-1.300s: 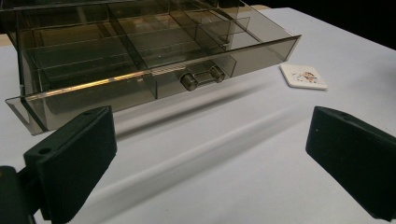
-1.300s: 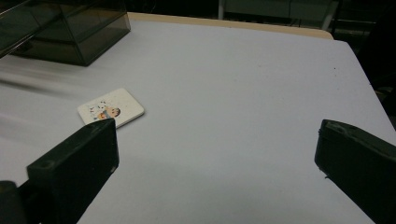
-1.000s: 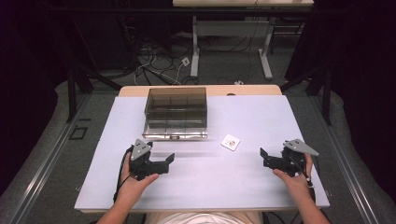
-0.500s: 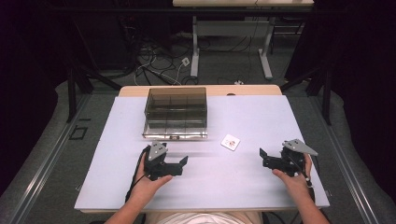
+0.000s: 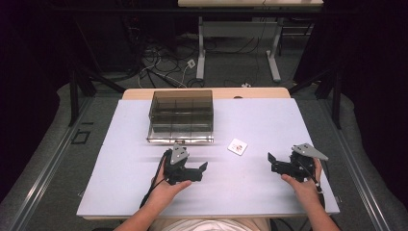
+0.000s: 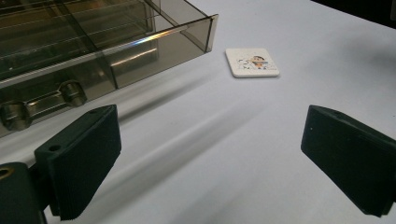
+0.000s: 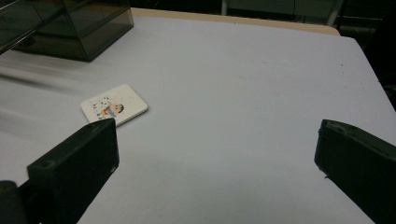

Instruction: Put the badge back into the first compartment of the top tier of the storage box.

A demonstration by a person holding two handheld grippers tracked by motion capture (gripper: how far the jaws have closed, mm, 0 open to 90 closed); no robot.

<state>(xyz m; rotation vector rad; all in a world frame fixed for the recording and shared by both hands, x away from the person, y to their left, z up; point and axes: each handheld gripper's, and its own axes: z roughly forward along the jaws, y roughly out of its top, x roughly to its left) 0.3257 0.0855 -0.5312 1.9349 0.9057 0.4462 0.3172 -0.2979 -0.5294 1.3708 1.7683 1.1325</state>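
2 black grippers, each with grey 3-cornered top plate, trailing black cable, blocky matte jaws

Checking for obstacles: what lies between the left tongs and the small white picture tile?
Nothing: bare white table runs from the open left tongs to the small white picture tile, seen in the left gripper view.

Card: small, white, rounded square, cartoon print face up, flat on counter, frame centre, right of box.
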